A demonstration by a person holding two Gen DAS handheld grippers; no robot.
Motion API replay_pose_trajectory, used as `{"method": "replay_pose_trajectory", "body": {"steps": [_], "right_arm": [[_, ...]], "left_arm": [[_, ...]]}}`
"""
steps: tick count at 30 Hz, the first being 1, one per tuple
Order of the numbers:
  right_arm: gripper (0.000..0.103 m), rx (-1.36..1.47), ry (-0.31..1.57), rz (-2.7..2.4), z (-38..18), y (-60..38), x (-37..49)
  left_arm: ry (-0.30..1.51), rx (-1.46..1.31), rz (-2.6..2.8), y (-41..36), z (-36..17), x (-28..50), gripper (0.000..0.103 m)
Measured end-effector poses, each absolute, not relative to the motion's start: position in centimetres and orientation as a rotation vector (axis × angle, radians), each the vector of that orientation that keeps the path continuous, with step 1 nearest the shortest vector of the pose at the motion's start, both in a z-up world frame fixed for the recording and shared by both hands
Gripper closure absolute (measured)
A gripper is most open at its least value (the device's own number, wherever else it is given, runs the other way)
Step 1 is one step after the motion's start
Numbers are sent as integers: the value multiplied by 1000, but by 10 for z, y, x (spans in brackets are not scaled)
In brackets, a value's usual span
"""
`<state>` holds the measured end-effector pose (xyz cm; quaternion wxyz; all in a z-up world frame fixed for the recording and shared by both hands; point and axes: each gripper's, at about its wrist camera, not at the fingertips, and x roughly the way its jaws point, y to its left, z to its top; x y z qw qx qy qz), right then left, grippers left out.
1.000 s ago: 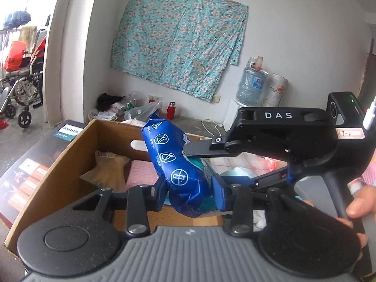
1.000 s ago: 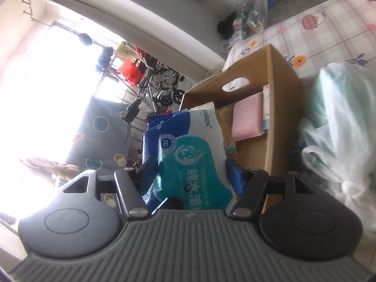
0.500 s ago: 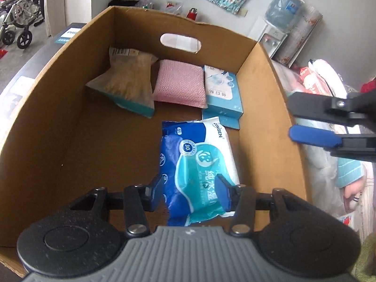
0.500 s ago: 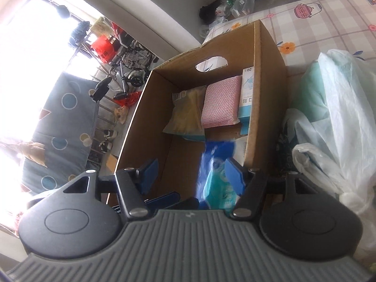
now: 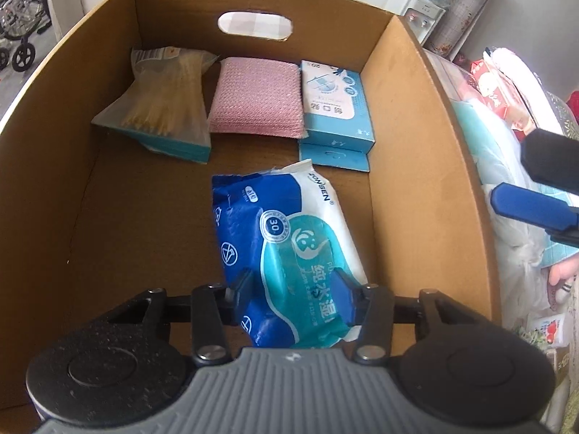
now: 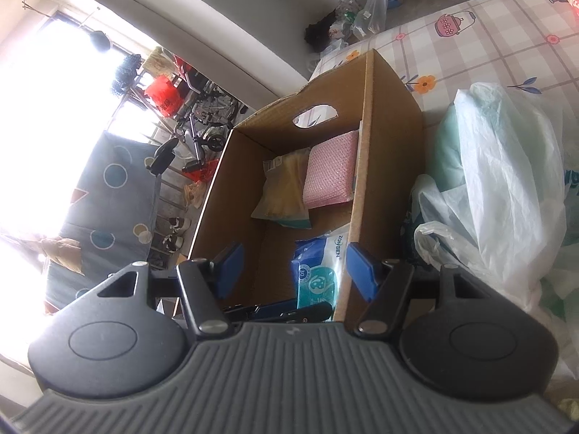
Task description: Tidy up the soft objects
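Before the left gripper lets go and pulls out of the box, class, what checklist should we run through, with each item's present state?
1. The wipes pack is inside the box: ok.
2. The pack rests on the box floor: cannot tell.
3. The pack is released: not ok. The left gripper has just been closing its jaws, with the pack pinched between them.
4. There is bare floor to the left of the pack: ok.
5. The right gripper is beside the box, jaws open and empty: ok.

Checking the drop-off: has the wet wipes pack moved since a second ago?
Yes. The wet wipes pack, held above the cardboard box rim before, is now down inside it, in the left gripper.
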<state>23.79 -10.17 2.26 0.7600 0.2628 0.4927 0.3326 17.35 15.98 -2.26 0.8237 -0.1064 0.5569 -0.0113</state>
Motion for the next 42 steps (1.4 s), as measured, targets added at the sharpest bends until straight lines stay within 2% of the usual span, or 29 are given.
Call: {"method": "replay_pose_trajectory", "body": {"steps": [9, 12, 29, 32, 36, 37, 42], "right_arm": [[40, 597, 1066, 683, 18, -125, 237], [40, 602, 1060, 675, 18, -132, 236], [40, 641, 1069, 649, 3, -157, 225], [40, 646, 1064, 645, 3, -163, 222], [40, 649, 1048, 641, 5, -172, 218], [39, 651, 1042, 641, 5, -174, 217], [38, 670, 1013, 644, 7, -187, 210]], "left_arm": [[1116, 16, -135, 116, -17, 187, 62], [1100, 76, -144, 109, -15, 190, 67], [1064, 44, -37, 105, -16, 207, 74], [1087, -12, -31, 112, -13, 206, 68], [1069, -54, -6, 122, -2, 195, 42], [1055, -61, 2, 124, 3, 191, 38], [944, -77, 40, 126, 34, 164, 28]]}}
